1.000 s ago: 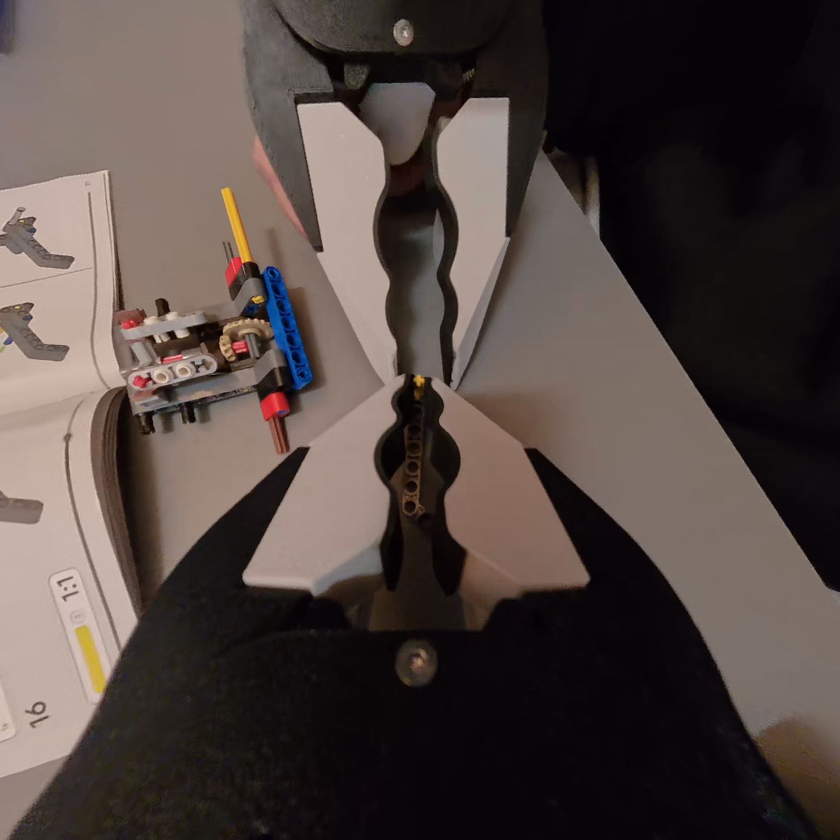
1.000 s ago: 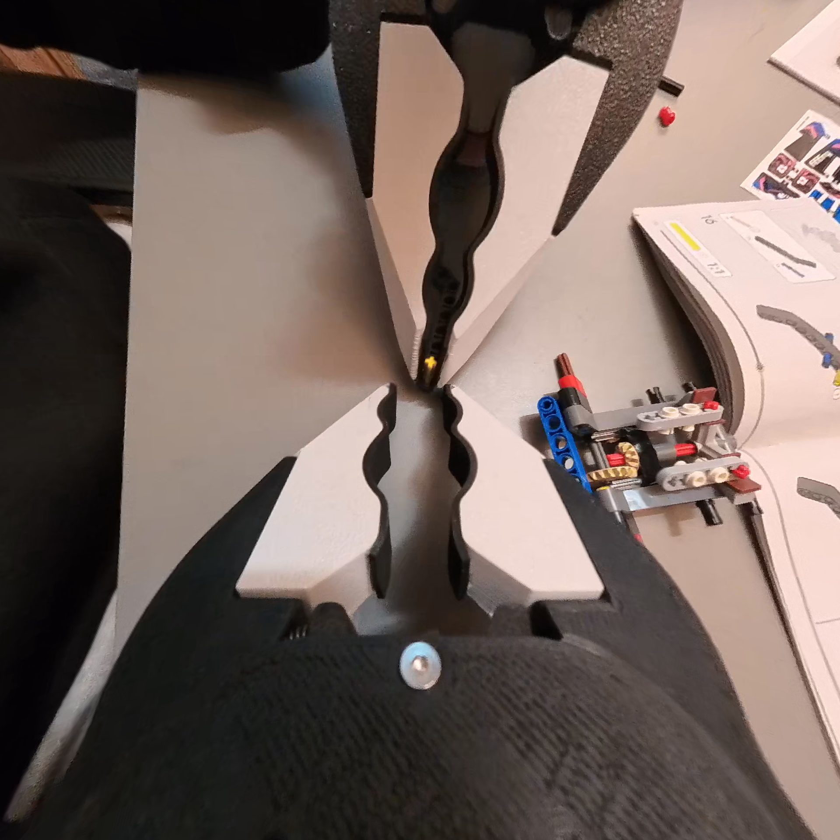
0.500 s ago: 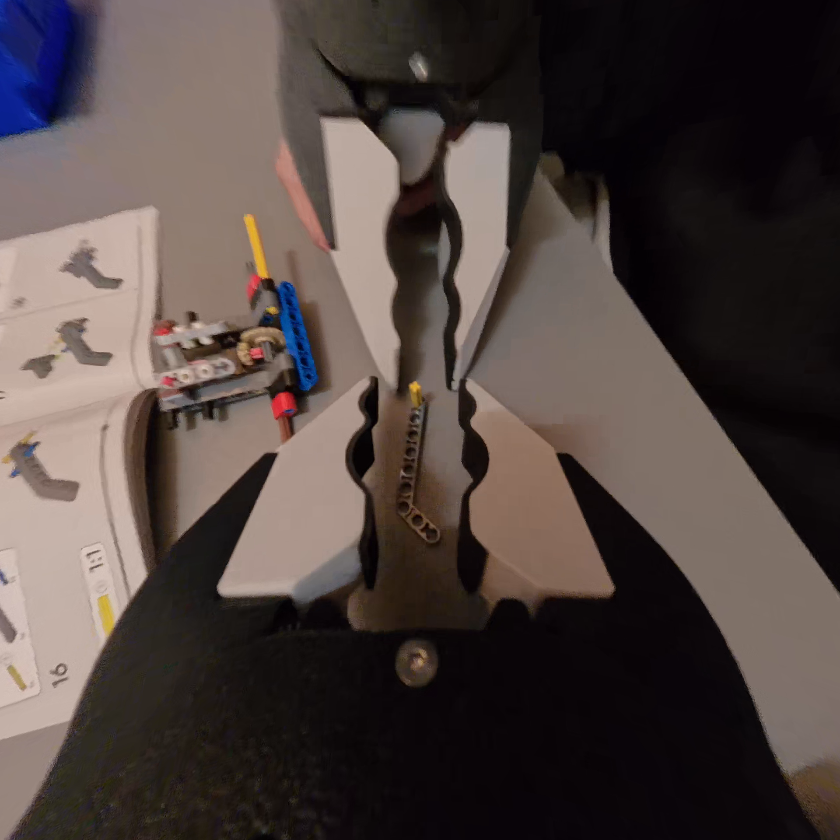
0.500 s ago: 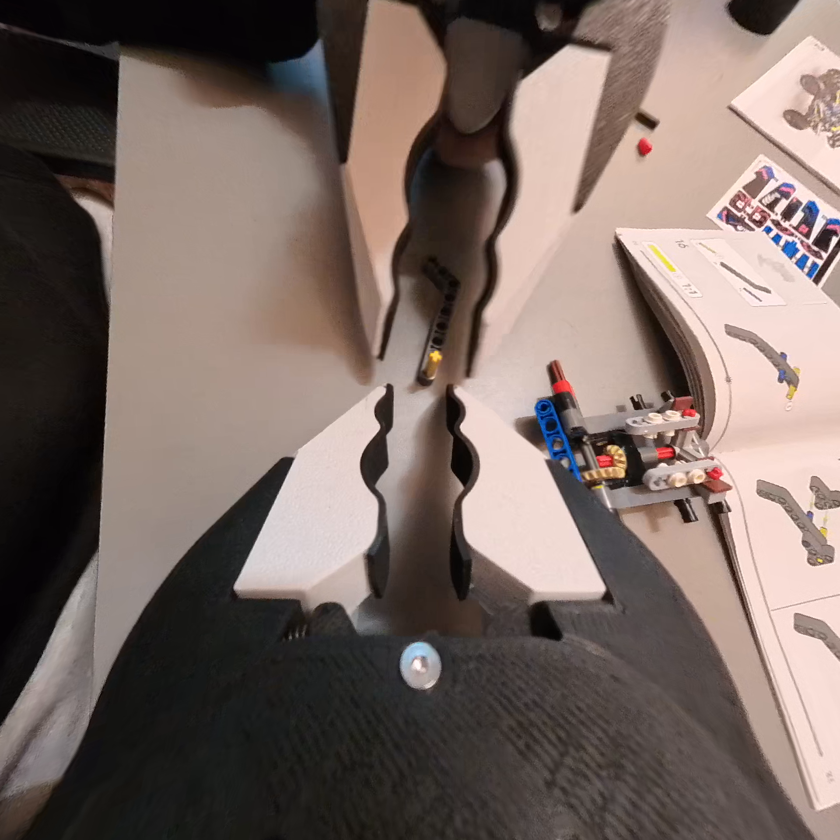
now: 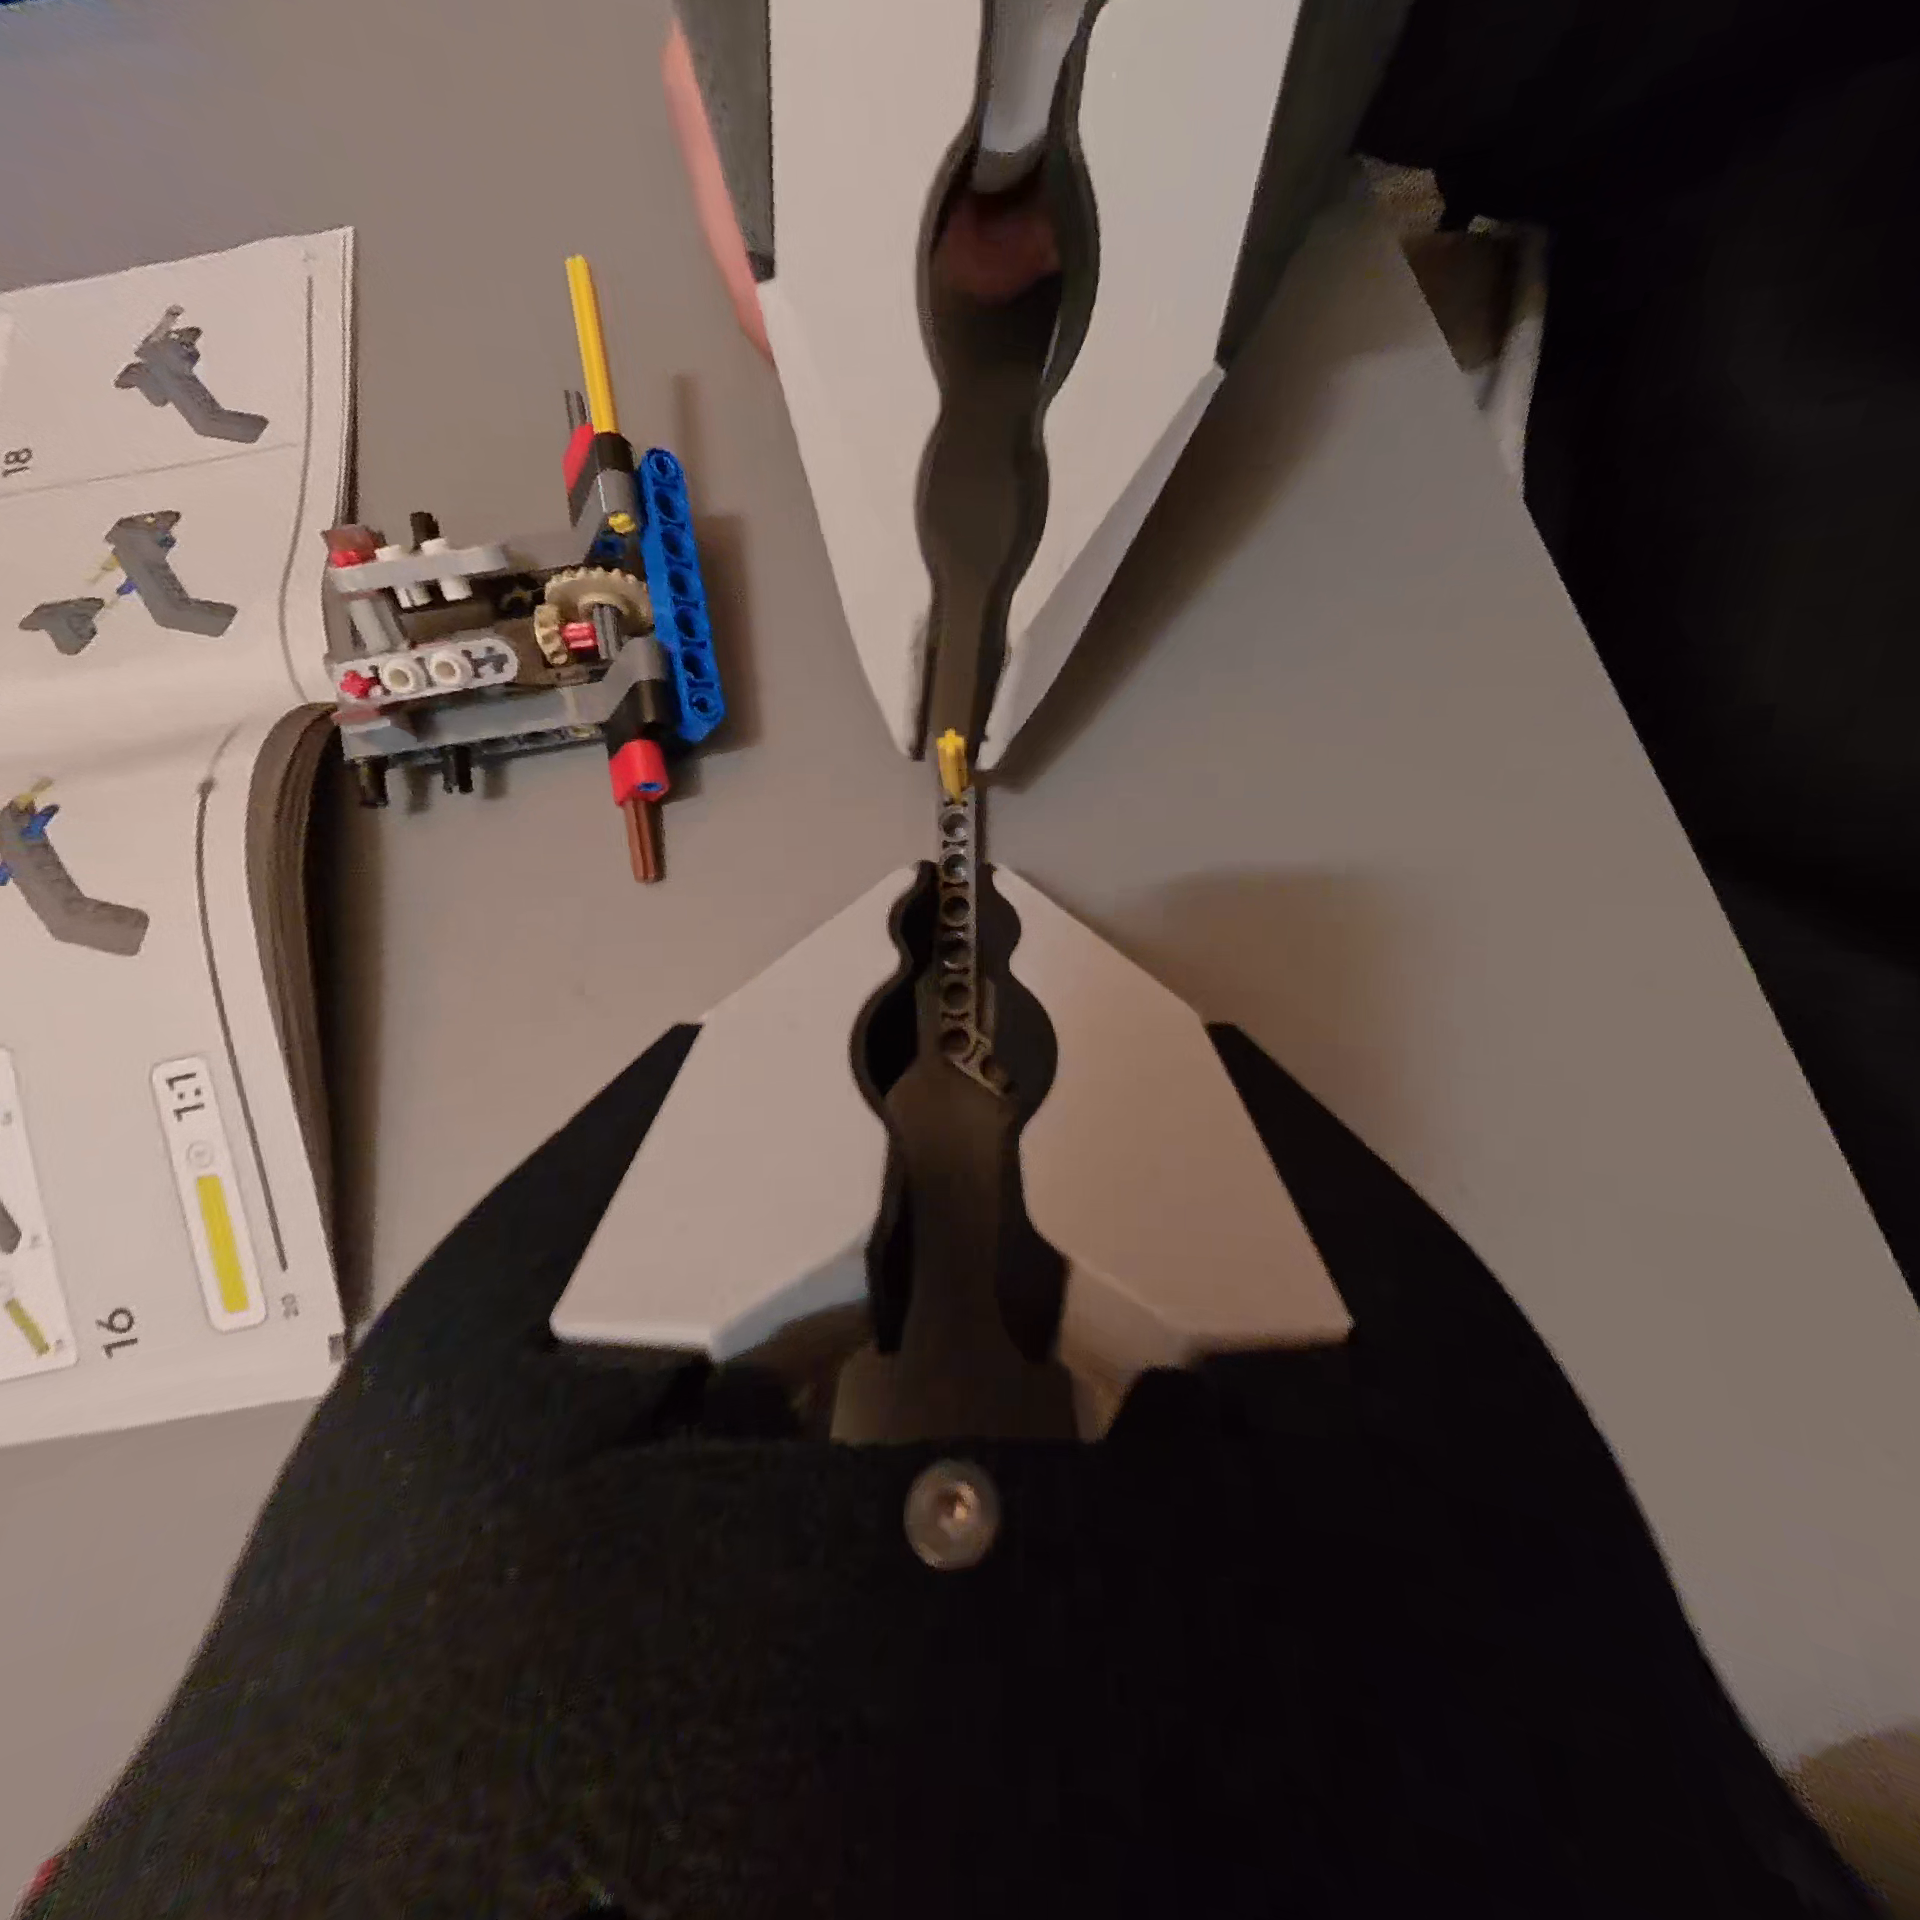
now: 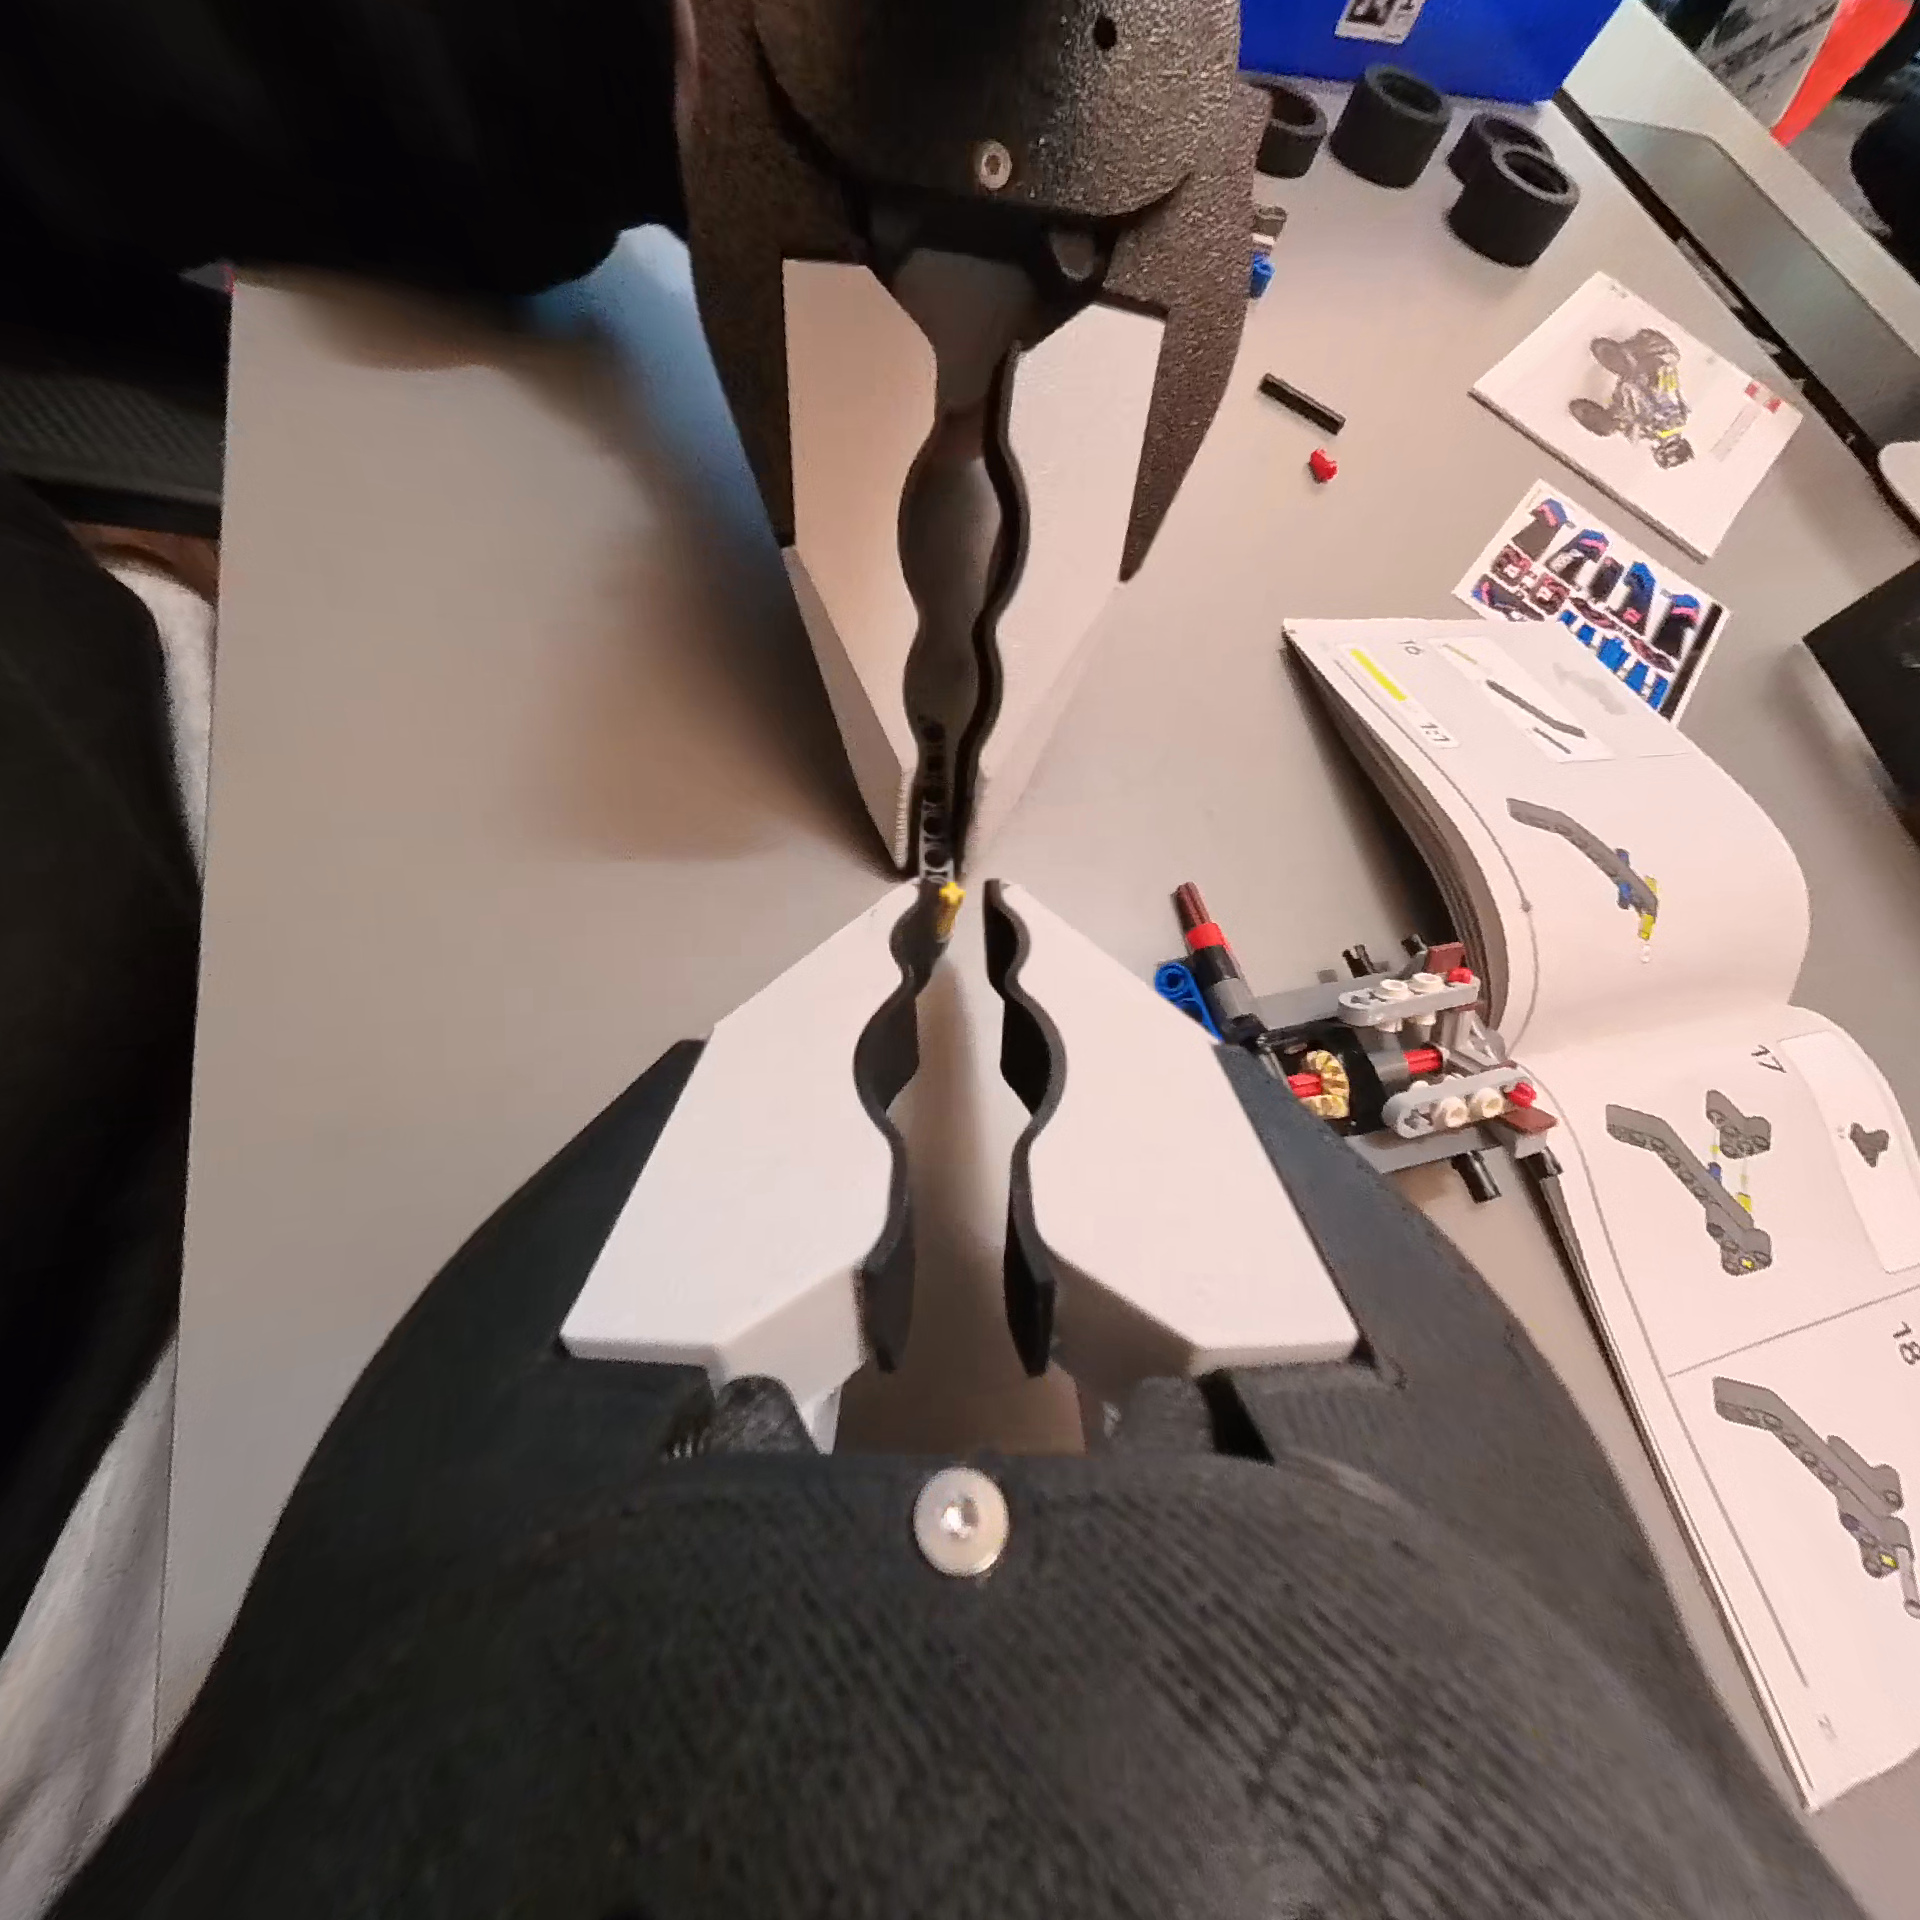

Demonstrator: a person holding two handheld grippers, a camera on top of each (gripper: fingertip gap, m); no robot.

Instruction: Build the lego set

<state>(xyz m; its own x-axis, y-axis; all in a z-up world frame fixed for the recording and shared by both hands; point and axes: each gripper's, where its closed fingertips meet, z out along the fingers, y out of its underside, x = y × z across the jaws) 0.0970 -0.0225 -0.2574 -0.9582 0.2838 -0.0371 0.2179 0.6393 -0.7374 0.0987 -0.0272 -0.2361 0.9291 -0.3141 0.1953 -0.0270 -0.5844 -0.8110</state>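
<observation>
Grey tabletop (image 6: 468, 675) holds everything; blue bin (image 6: 1434, 42) at far edge, contents hidden. Left gripper (image 5: 954, 883) clamped on dark grey beam (image 5: 958, 935) with yellow pin (image 5: 950, 764) at its tip; right gripper (image 6: 951, 899) slightly parted, tips around the pin. Half-built model (image 5: 520, 644) lies beside open manual (image 6: 1662, 935), with sticker sheet (image 6: 1590, 603) and black tyres (image 6: 1455, 156) further off.

The open instruction booklet (image 6: 1621, 935) carries printed step numbers beside its drawings, plus a scale mark by a yellow bar. There's small print on the leaflet (image 6: 1642, 416), graphics on the sticker sheet (image 6: 1590, 613), and a black-and-white label (image 6: 1377, 16) on the blue box (image 6: 1475, 47).
</observation>
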